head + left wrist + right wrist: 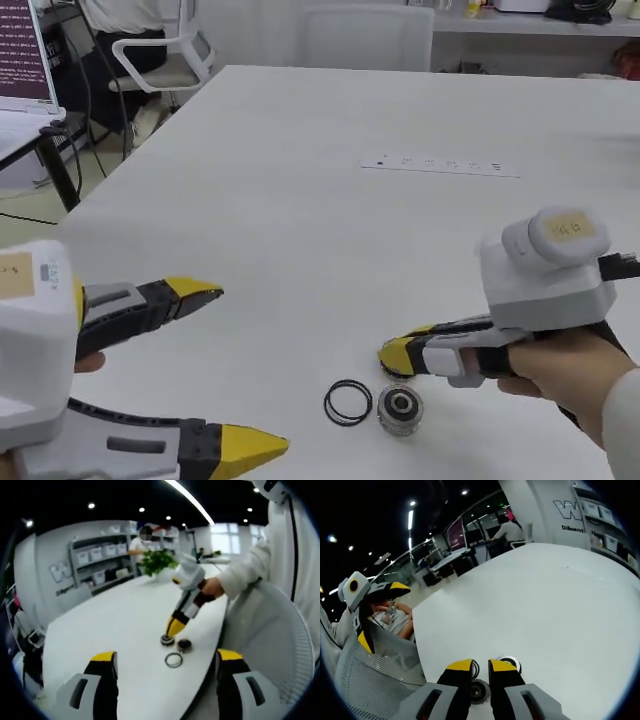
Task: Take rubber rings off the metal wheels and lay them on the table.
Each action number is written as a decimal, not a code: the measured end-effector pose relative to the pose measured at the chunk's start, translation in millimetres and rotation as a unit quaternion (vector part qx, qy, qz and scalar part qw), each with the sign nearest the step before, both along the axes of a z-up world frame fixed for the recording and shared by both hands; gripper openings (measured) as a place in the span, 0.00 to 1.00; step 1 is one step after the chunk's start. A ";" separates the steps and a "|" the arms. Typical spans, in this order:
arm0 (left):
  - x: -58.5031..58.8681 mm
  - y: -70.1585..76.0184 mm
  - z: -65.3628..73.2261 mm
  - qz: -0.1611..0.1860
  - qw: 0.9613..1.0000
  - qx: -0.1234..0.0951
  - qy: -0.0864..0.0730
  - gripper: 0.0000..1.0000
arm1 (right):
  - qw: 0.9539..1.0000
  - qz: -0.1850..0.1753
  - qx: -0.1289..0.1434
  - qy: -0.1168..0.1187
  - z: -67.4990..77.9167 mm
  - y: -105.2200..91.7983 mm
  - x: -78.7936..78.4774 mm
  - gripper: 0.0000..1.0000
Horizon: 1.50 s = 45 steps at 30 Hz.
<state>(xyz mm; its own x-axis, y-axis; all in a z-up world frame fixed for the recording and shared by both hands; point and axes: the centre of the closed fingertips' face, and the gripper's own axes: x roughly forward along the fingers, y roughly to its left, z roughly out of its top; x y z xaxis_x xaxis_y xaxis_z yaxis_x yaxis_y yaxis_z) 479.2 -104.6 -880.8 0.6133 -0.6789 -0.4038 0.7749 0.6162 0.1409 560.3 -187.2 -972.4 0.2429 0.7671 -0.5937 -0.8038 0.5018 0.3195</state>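
A: Nearest thing in the head view?
B: Left tongs [235,370], bottom L. Yellow-tipped jaws spread wide, nothing btwn them, over the white table [300,200].
A: And the task items?
B: Black rubber rings [348,402] lie flat on the table and look like two overlapping. They're a bit R of the left tongs' lower tip, not touching it. Just beside the rings on the R is a small silver metal wheel [400,408], flat on its face w/ a dark hub.
A: Right tongs?
B: Right tongs [393,352], held in a hand [560,370], reach in from the R. Tips are low to the table, just behind that wheel. Jaws narrow, w/ a slim gap in the right gripper view. In the left gripper view the tips sit at a second metal wheel [166,640], next to the first. Can't tell if they grip it.
A: Further back?
B: White power strip [440,165] mid-table, well apart from the rest. Office chair [160,60] past the far edge.
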 end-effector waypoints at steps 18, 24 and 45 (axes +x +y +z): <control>60.5 -52.5 77.8 -0.092 0.991 0.000 -0.094 0.81 | 0.998 -0.042 0.018 -0.034 8.0 -32.9 27.4 0.11; 96.0 -81.0 72.6 -0.111 0.989 0.008 -0.098 0.78 | 0.998 -0.053 0.021 -0.018 -1.2 -39.3 30.0 0.10; 122.9 -107.9 -62.2 -0.108 0.993 0.031 -0.030 0.42 | 0.999 -0.038 -0.004 0.002 -27.0 -46.8 22.0 0.10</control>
<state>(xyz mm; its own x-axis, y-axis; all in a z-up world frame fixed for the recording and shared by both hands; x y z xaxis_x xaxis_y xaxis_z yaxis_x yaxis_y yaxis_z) 602.1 -212.5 -943.0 0.4800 -0.7724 -0.4159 0.8773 0.4244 0.2243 582.2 -234.0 -999.3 0.2972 0.7414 -0.6017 -0.7623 0.5637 0.3181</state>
